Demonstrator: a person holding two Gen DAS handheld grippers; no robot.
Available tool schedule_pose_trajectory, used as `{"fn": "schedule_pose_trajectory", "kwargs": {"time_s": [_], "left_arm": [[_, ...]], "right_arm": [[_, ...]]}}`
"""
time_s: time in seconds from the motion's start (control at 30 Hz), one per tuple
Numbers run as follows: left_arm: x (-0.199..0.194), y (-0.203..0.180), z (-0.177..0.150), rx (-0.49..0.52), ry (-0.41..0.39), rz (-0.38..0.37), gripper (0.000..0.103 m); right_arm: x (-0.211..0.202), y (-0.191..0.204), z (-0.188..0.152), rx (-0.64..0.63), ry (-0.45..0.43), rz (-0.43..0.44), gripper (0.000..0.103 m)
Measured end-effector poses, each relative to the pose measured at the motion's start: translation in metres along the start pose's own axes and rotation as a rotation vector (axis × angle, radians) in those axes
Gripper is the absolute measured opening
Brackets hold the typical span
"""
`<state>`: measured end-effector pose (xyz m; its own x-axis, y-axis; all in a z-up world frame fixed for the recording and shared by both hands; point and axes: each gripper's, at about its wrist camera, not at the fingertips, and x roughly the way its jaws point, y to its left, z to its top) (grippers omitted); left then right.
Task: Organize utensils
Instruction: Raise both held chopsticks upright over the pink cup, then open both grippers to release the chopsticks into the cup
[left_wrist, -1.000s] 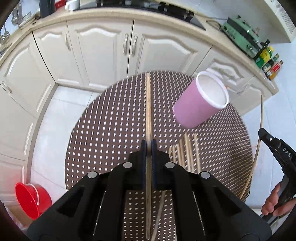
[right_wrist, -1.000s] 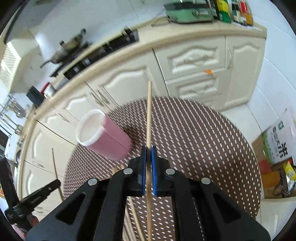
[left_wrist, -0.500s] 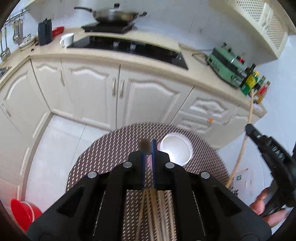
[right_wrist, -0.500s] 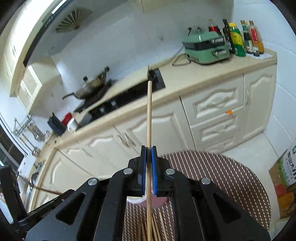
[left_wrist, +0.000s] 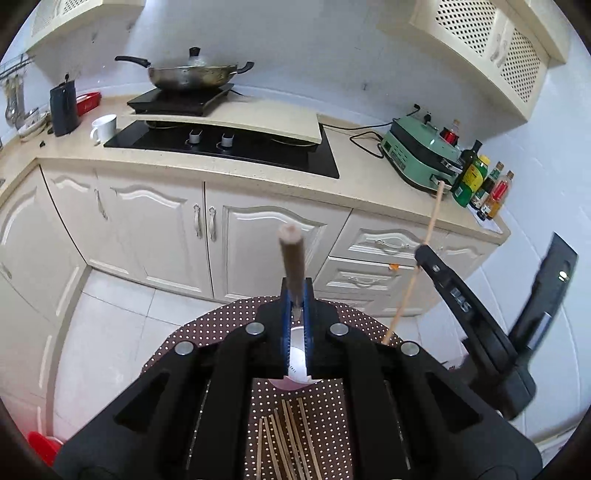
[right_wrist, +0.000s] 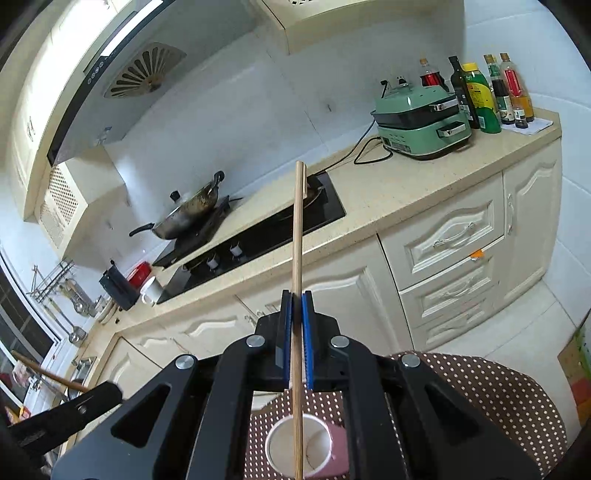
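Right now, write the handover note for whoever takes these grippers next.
Left gripper: shut on a dark chopstick, held above the pink cup.
Right gripper: shut on a light chopstick, lower end over the cup's mouth.
The cup stands upright on the dotted mat; it looks empty.
Loose chopsticks lie on the mat near the cup.
Left: drop both, then collect the rest.

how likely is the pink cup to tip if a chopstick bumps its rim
Fairly likely: the pink cup looks like thin paper and seems empty, so probably light. It stands upright and unbraced on the dotted table mat. The long chopstick would give leverage against its rim.
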<state>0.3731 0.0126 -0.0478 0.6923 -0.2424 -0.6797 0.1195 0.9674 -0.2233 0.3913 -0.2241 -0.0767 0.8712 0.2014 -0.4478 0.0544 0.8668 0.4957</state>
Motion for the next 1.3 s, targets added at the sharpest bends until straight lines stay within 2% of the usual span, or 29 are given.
{"fn": "schedule_pose_trajectory", "kwargs": {"time_s": [0.07,0.27,0.33,0.43,0.53,0.6,0.73,0.83,0.97,1.03,1.1,1.17,1.3], "left_arm": [[-0.003,-0.001,0.003,0.018,0.003,0.003,0.006],[0.009,-0.007,-0.001,0.083,0.093,0.009,0.006],[0.019,-0.007,-0.006,0.098,0.123,0.024,0.006],[0.043,-0.003,-0.017,0.106,0.185,0.008,0.006],[0.063,0.001,-0.027,0.113,0.218,0.022,0.006],[0.079,0.006,-0.035,0.096,0.244,-0.004,0.006],[0.104,0.014,-0.046,0.060,0.250,-0.064,0.006],[0.111,0.017,-0.050,0.061,0.214,-0.057,0.007],[0.117,0.021,-0.052,0.060,0.216,-0.045,0.008],[0.121,0.025,-0.055,0.051,0.243,-0.037,0.009],[0.124,0.027,-0.057,0.039,0.262,-0.023,0.011],[0.127,0.029,-0.060,0.035,0.275,-0.013,0.013],[0.126,0.033,-0.067,0.005,0.284,-0.009,0.031]], "right_arm": [[0.007,0.001,-0.001,-0.005,-0.013,-0.019,0.004],[0.032,0.002,-0.014,-0.008,-0.011,-0.029,0.004],[0.040,0.003,-0.021,-0.028,-0.011,-0.038,0.004],[0.053,0.003,-0.037,-0.077,-0.005,-0.055,0.004],[0.062,-0.002,-0.053,-0.095,0.038,-0.049,0.004],[0.063,-0.003,-0.065,-0.116,0.069,-0.046,0.004],[0.062,-0.004,-0.079,-0.139,0.120,-0.027,0.004],[0.061,-0.004,-0.085,-0.144,0.156,-0.016,0.004],[0.056,-0.008,-0.089,-0.144,0.217,-0.012,0.010],[0.049,-0.011,-0.090,-0.147,0.226,-0.022,0.025],[0.043,-0.014,-0.090,-0.146,0.232,-0.032,0.045],[0.039,-0.017,-0.090,-0.150,0.236,-0.043,0.047],[0.031,-0.020,-0.090,-0.152,0.260,-0.053,0.052]]}}
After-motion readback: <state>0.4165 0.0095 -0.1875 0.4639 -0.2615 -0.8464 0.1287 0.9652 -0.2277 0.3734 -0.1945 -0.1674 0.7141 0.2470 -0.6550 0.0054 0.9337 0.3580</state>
